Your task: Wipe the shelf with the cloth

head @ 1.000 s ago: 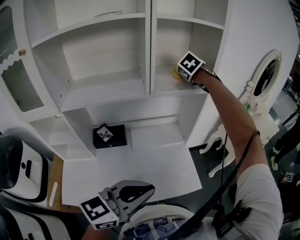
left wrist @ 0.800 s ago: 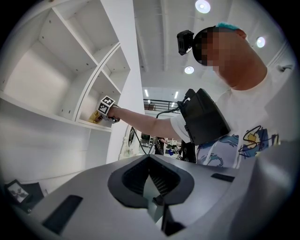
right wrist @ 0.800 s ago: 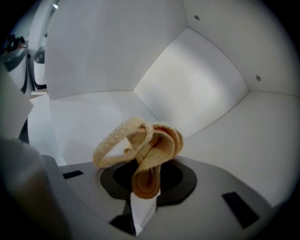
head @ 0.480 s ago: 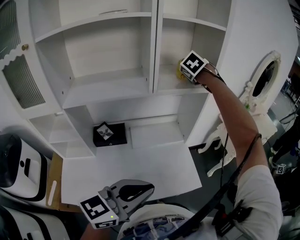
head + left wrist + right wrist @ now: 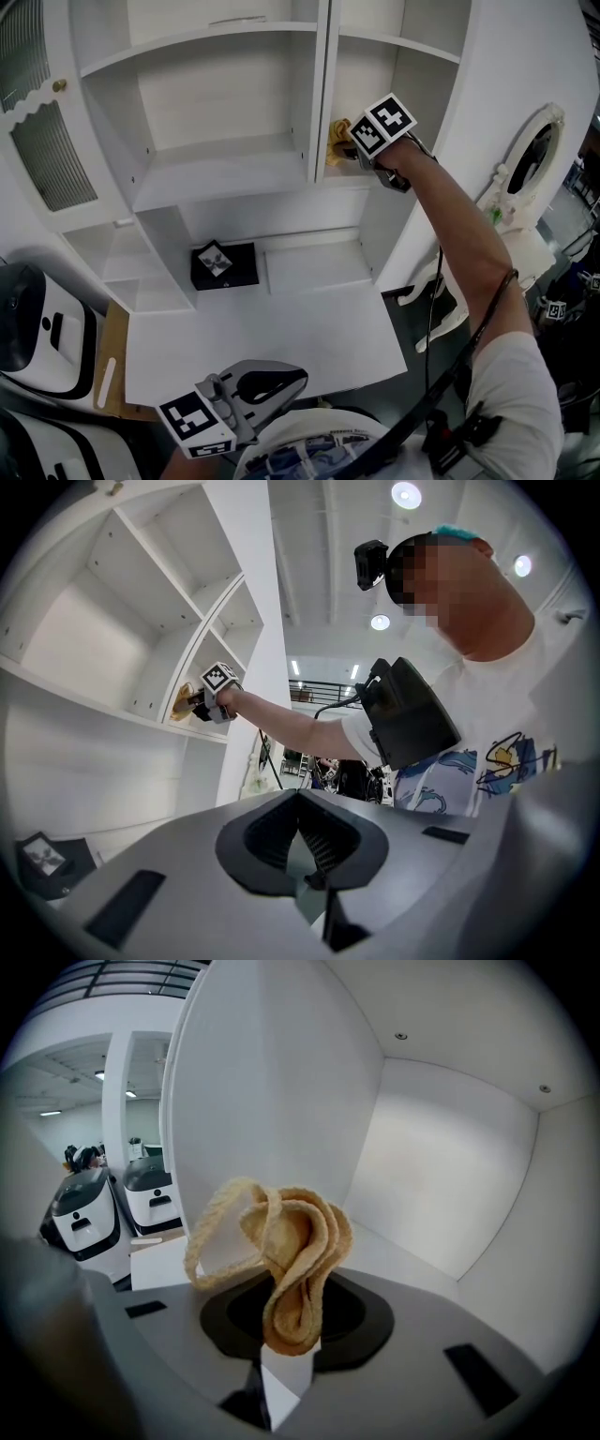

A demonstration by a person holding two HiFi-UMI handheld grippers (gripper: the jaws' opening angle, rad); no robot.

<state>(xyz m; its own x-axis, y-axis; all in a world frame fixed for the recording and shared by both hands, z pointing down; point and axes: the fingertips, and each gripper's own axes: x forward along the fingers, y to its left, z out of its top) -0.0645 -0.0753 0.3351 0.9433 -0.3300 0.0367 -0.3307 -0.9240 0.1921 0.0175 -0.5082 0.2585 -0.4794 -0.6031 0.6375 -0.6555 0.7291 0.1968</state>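
My right gripper [image 5: 354, 148] is inside the right compartment of the white cabinet, shut on a bunched yellow cloth [image 5: 337, 139]. The cloth sits just over the compartment's shelf [image 5: 343, 175], close to the upright divider [image 5: 319, 94]. In the right gripper view the cloth [image 5: 292, 1258] loops up out of the shut jaws, with the shelf board [image 5: 412, 1265] beyond it. Whether it touches the board I cannot tell. My left gripper [image 5: 267, 384] hangs low by the person's body, shut and holding nothing [image 5: 309, 855]. In the left gripper view the right gripper [image 5: 208, 703] shows far off at the shelf.
A black box [image 5: 223, 265] with a marker lies in the lower recess above the white desk top [image 5: 272, 337]. The left compartment's shelf [image 5: 216, 173] is bare. White robots [image 5: 28, 328] stand at the left, and an oval-framed white piece [image 5: 530, 150] at the right.
My right gripper has slid left along the shelf toward the divider with the cloth, which now shows more. The left gripper has stayed put.
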